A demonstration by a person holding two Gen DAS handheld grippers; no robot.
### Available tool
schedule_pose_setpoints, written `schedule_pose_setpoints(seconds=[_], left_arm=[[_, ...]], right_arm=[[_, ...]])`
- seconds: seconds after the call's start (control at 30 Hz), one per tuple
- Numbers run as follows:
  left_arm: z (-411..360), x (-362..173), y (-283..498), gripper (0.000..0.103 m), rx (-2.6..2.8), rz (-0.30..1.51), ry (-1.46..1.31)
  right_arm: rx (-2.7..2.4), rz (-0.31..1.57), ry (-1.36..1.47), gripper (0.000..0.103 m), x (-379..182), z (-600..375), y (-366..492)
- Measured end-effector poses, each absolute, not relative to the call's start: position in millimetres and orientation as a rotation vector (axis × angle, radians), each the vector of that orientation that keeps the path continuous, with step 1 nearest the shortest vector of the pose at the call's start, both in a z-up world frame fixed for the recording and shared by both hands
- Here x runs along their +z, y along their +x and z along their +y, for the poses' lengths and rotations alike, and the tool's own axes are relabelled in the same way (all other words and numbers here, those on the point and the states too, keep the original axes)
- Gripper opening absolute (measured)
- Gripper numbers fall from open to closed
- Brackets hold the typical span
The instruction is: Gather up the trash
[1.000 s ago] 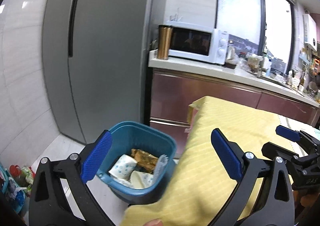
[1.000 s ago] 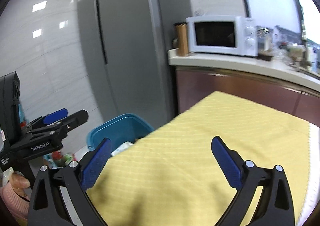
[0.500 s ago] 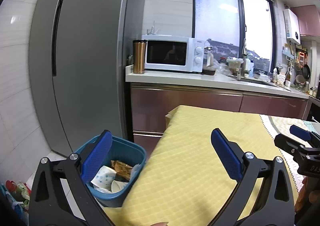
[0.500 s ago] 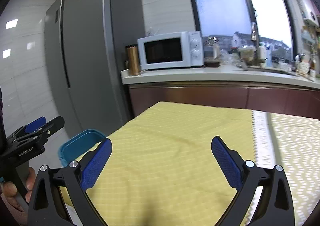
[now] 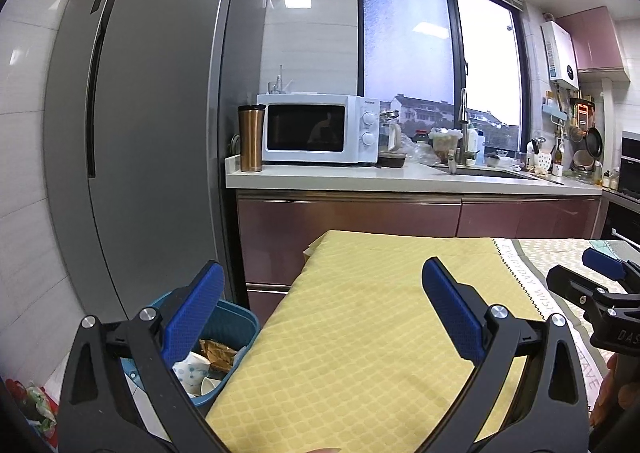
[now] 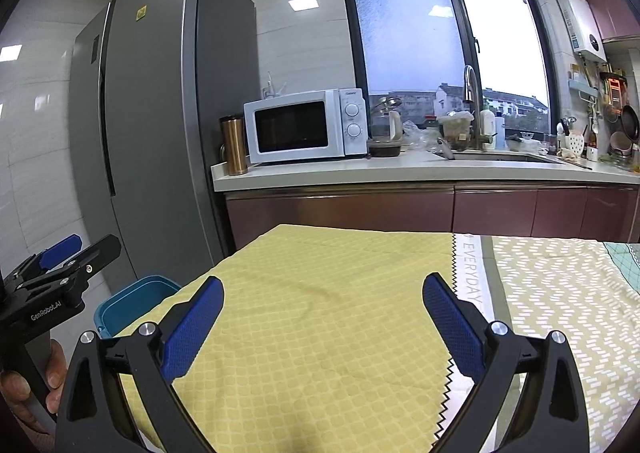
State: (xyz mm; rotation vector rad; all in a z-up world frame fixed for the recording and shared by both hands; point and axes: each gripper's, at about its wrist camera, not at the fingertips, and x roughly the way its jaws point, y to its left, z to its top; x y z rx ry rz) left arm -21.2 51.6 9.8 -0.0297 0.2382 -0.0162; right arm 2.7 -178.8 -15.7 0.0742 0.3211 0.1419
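A teal trash bin (image 5: 236, 323) stands on the floor off the table's left edge, holding dotted paper cups (image 5: 190, 367) and a brown wrapper (image 5: 216, 349). The right wrist view shows only the bin's rim (image 6: 134, 299). My left gripper (image 5: 322, 311) is open and empty above the yellow tablecloth (image 5: 360, 333), near the table's left edge. My right gripper (image 6: 322, 313) is open too, empty, over the same yellow cloth (image 6: 320, 293). Each gripper shows at the edge of the other's view: the right one (image 5: 596, 277), the left one (image 6: 60, 259) held by a hand.
A grey fridge (image 5: 140, 133) rises behind the bin. A counter (image 5: 400, 175) with a white microwave (image 5: 316, 129), a copper tumbler (image 5: 250, 137) and a sink runs behind the table. A patterned cloth (image 6: 560, 293) covers the table's right part.
Both grippers have tilted upward and swung right, away from the bin. The bin has slid to the lower left of both views and more of the counter and window shows.
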Motion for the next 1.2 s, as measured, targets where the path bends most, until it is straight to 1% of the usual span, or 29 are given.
schedule_pose_setpoints(seconds=[1.2], left_arm=[[42, 11, -26, 0.097, -0.046, 0.214, -0.012]], right_arm=[[0.095, 0.287, 0.098, 0.096, -11, -192, -8]])
